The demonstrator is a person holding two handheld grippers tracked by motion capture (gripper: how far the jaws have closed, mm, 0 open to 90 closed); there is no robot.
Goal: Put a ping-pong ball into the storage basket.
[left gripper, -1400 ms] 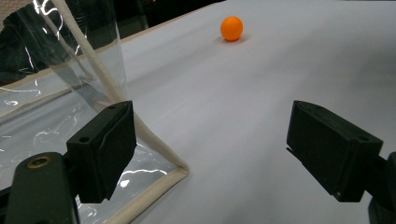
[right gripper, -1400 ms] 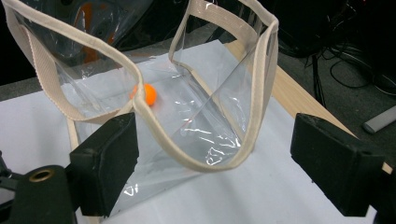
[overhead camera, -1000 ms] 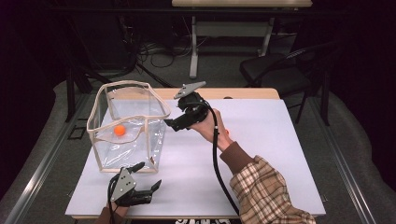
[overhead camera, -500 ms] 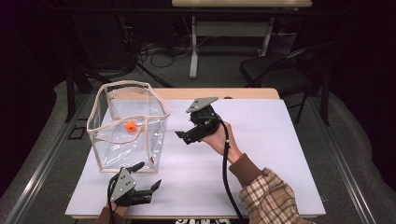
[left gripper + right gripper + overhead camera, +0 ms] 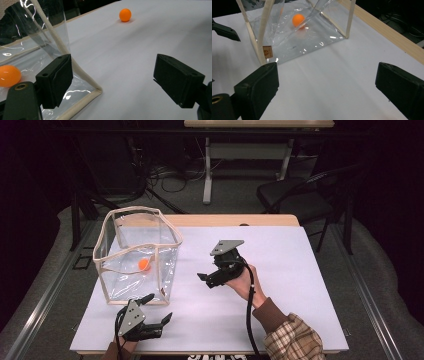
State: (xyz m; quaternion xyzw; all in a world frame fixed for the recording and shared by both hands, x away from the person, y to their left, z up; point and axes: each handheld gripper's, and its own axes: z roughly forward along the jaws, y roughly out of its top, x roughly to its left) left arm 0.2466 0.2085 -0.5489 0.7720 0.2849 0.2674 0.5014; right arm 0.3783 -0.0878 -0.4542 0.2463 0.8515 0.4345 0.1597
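We see a clear bag (image 5: 137, 255) with a cream-coloured rim standing open in the left half of the high view, on the white table (image 5: 300, 285). An orange ball (image 5: 144, 265) lies inside it on the bottom, just left of centre of the frame. In the right gripper view the same ball sits at the top centre, behind the transparent wall, with a small tan label (image 5: 267, 52) fixed to the bag's nearest corner post at centre left. The right gripper (image 5: 209, 279) is in the middle of the high view, apart from the bag's right side and pointing left toward it; its jaws have just been opening and now stand wide apart with nothing between them but bare table. The left gripper (image 5: 155, 312) rests at the bottom left of the high view, just below the bag's near edge, and its jaws too are spread with nothing held. In the left gripper view its left jaw sits against the bag's lower corner seam, the ball inside shows at the far left edge, and a second orange ball (image 5: 125, 15) lies on the open table at the top centre of that frame, well apart from the bag.
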